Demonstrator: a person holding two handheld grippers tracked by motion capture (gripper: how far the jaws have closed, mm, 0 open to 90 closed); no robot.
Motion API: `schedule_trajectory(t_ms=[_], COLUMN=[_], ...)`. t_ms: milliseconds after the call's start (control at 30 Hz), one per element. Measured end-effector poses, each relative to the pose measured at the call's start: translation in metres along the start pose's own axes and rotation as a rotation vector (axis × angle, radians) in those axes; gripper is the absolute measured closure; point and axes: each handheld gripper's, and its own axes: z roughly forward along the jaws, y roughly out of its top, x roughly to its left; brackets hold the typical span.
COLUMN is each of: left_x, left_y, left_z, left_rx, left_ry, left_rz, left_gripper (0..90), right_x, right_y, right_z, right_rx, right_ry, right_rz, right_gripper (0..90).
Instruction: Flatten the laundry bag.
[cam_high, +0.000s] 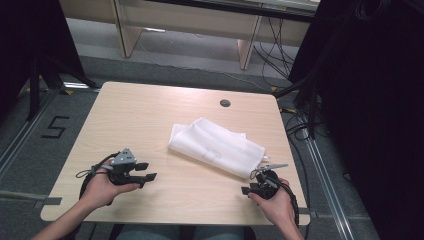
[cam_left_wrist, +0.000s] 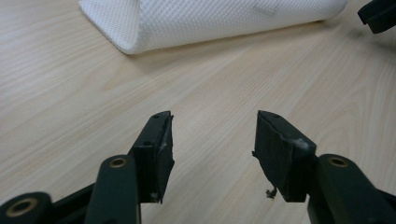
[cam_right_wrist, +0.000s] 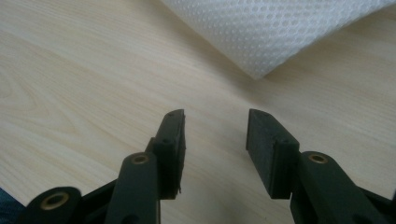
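A folded white mesh cloth lies right of the middle of the light wooden table. My left gripper rests low over the table's near left part, held in a hand and pointing right toward the cloth; it is open with nothing between its fingers. In the left gripper view the cloth's rolled fold lies well ahead of my left gripper. My right gripper sits at the near right, just in front of the cloth's near corner. In the right gripper view that corner lies ahead of my open, empty right gripper.
A dark cable hole sits in the table behind the cloth. Black curtains and loose cables stand to the right, and a stand's legs at the far left. Bare tabletop spreads left of the cloth.
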Motion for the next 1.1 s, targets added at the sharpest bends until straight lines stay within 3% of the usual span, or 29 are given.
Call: schedule_trajectory(t_ms=[33, 133, 200, 233, 300, 333, 400, 433, 467, 500, 533, 600, 633, 767, 833, 900, 933, 967, 1067, 1100], left_x=[-0.001, -0.003, -0.005, -0.006, -0.006, -0.008, -0.006, -0.006, -0.006, -0.005, -0.004, -0.005, -0.005, -0.008, -0.007, -0.008, -0.008, -0.008, -0.007, -0.007], left_y=[0.0, 0.001, 0.001, 0.001, 0.001, 0.0, 0.0, -0.003, -0.005, -0.005, -0.004, -0.003, -0.002, -0.002, -0.002, -0.002, -0.002, -0.003, -0.004, -0.004], left_z=[0.003, 0.007, 0.008, 0.008, 0.009, 0.01, 0.01, 0.009, 0.008, 0.007, 0.006, 0.005, 0.005, 0.007, 0.008, 0.009, 0.008, 0.009, 0.007, 0.006], left_rx=[0.003, -0.001, -0.004, 0.0, 0.01, 0.008, 0.015, 0.018, 0.022, 0.016, 0.021, 0.02, 0.009, 0.026, 0.042, 0.025, 0.033, 0.025, 0.034, 0.039], left_ry=[-0.005, -0.011, -0.018, -0.014, -0.031, -0.022, -0.031, -0.025, -0.018, -0.024, -0.023, -0.031, -0.025, -0.041, -0.032, -0.041, -0.045, -0.046, -0.048, -0.048], left_rz=[-0.013, 0.004, -0.013, -0.001, 0.011, -0.004, 0.016, 0.016, 0.002, 0.009, 0.018, 0.014, 0.022, 0.016, 0.049, 0.03, 0.036, 0.035, 0.031, 0.032], left_gripper=[47.2, 49.2, 49.4, 49.5, 49.4, 49.4, 49.4, 49.1, 49.1, 49.1, 48.9, 48.8, 48.8, 48.5, 48.4, 48.3, 48.2, 48.1, 48.1, 48.1], right_x=[0.0, 0.0, 0.002, 0.002, 0.004, 0.005, 0.006, 0.008, 0.011, 0.014, 0.015, 0.02, 0.021, 0.028, 0.03, 0.036, 0.037, 0.041, 0.048, 0.05], right_y=[0.001, 0.003, 0.004, 0.006, 0.01, 0.013, 0.015, 0.021, 0.025, 0.029, 0.033, 0.041, 0.045, 0.065, 0.074, 0.083, 0.088, 0.092, 0.102, 0.105], right_z=[0.0, -0.003, -0.002, -0.003, 0.0, -0.002, -0.002, 0.002, 0.001, 0.004, 0.003, 0.006, 0.005, 0.014, 0.023, 0.03, 0.033, 0.036, 0.048, 0.05], right_rx=[-0.009, -0.025, -0.051, -0.044, -0.09, -0.065, -0.064, -0.089, -0.071, -0.101, -0.079, -0.102, -0.079, -0.086, -0.109, -0.096, -0.075, -0.059, -0.014, -0.005], right_ry=[0.0, -0.012, -0.014, -0.013, -0.009, -0.028, -0.026, -0.03, -0.026, -0.025, -0.029, -0.032, -0.032, -0.025, -0.031, -0.005, -0.008, -0.005, -0.008, -0.011], right_rz=[-0.004, -0.032, -0.014, -0.02, -0.014, -0.02, -0.038, -0.07, -0.064, -0.078, -0.098, -0.112, -0.129, -0.18, -0.221, -0.217, -0.256, -0.241, -0.275, -0.264], right_gripper=[58.8, 59.4, 59.3, 58.9, 56.3, 54.7, 53.2, 50.1, 48.5, 47.4, 46.3, 45.0, 44.0, 40.0, 38.4, 37.2, 36.2, 34.8, 32.1, 31.6])
